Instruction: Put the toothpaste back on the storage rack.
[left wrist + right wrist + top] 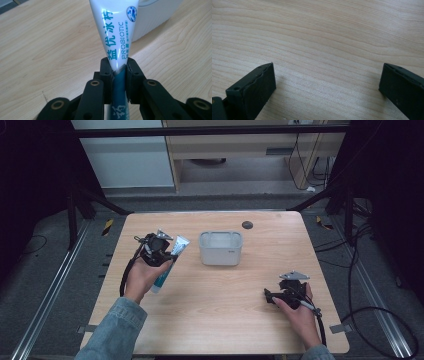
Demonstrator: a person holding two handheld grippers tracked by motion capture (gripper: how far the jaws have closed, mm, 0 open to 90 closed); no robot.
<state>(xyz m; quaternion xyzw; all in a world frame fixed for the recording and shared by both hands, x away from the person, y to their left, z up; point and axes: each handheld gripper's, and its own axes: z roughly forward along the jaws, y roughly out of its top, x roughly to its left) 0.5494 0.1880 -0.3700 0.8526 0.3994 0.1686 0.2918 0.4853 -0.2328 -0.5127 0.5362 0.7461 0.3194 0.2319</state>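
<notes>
A white and teal toothpaste tube (pixel 172 255) is held over the left part of the wooden table (pixel 225 315), its cap end pointing toward the person. My left gripper (pixel 159 252) is shut on it. In the left gripper view the black jaws (pixel 119 67) pinch the tube (pixel 113 32) where white turns to teal, and the flat white end points toward the white bin (pixel 155 17). My right gripper (pixel 272 296) rests low at the right front of the table. Its jaws (pixel 327 82) stand wide open over bare wood, with nothing between the pads (pixel 259 85).
A white rectangular bin (pixel 221 251) stands at the table's middle, just right of the tube's far end. A small dark round spot (pixel 247 224) sits near the far edge. Dark floor, rails and cables surround the table.
</notes>
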